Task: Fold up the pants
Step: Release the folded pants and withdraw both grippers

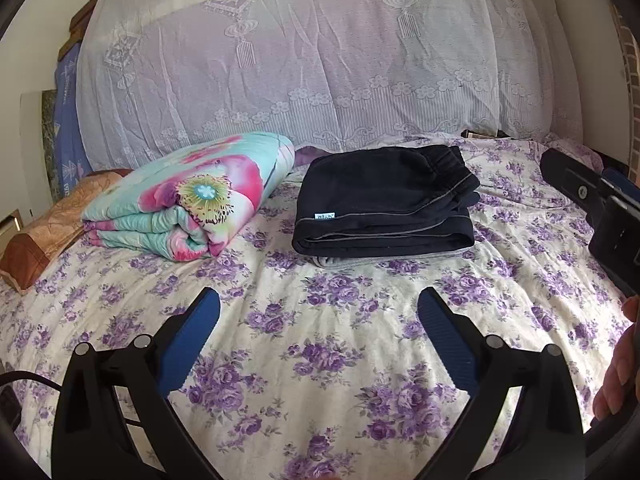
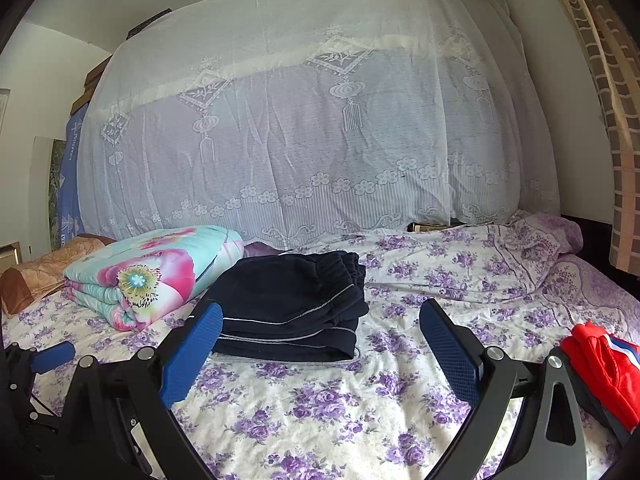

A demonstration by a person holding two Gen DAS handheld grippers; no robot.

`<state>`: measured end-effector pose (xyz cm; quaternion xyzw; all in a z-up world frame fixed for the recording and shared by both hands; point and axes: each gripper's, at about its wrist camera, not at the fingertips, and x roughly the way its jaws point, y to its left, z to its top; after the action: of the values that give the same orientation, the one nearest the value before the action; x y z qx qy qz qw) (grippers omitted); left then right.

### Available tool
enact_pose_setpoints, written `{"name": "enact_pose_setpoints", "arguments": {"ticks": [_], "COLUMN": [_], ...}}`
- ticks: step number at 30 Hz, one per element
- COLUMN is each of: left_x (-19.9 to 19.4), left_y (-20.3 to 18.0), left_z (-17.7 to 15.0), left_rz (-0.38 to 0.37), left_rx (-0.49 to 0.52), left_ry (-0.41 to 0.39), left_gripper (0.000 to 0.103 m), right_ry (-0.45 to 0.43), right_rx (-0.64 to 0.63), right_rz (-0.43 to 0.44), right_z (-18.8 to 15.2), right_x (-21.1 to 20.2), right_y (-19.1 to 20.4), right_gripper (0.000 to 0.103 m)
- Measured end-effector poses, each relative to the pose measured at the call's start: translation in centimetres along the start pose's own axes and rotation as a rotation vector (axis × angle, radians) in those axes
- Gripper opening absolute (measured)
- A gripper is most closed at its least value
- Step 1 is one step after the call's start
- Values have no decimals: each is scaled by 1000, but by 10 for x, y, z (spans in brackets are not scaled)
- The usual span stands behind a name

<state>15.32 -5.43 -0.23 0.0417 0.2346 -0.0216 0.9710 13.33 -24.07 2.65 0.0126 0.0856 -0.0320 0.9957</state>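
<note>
We see the dark pants (image 1: 384,200) lying folded into a neat, thick rectangle on the bed sheet (image 1: 320,340), a cream cloth printed with purple flowers. Their gathered waistband faces the far side, toward the lace curtain (image 1: 320,60) that hangs behind the bed, and a thin pale stripe runs along the folded edges. A strip of grey cloth (image 1: 360,261) shows beneath the near edge of the stack. Just beside the pants on their left, but not touching them as far as we can tell, sits a folded quilt (image 1: 188,196) in turquoise and pink with a large flower on it, and further left a brown pillow (image 1: 48,224) lies at the bed's edge. Our left gripper (image 1: 319,300) hovers above the bare sheet in front of the pants, its blue fingers (image 1: 192,340) spread wide apart and holding nothing. Our right gripper (image 2: 321,312) is likewise spread wide and empty, with its left blue finger (image 2: 192,356) overlapping the near left corner of the pants in the right wrist view; we cannot tell whether it touches the cloth. In the left wrist view the right gripper's black body appears at the right edge, and a hand (image 1: 624,360) shows below it. In the right wrist view a red garment (image 2: 608,368) with a white and blue stripe lies at the right, well apart from the pants.
</note>
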Motion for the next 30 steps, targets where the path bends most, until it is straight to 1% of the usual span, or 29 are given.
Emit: {"name": "enact_pose_setpoints", "arguments": {"ticks": [6,9,12,16,30], "left_x": [1,6,5,6,10], "left_y": [4,3,3,7,7], "left_z": [0,-1,-1,-1,-3], "left_rz": [-7,-38,-21,-25,-16], "left_rx": [-19,1,-3,-18,-8], "left_ry": [9,37,30,37,52], "left_gripper": [97,97,97,97,97], "right_ry": [3,5,5,9,19], "right_rx": [0,0,1,2,7], "right_rz": [-2,-1,-1,-1,2], "right_z": [0,0,0,-1,-2], "right_x": [0,1,1,1,2], "right_y": [0,0,0,0,-1], "right_gripper": [99,99,99,99,99]}}
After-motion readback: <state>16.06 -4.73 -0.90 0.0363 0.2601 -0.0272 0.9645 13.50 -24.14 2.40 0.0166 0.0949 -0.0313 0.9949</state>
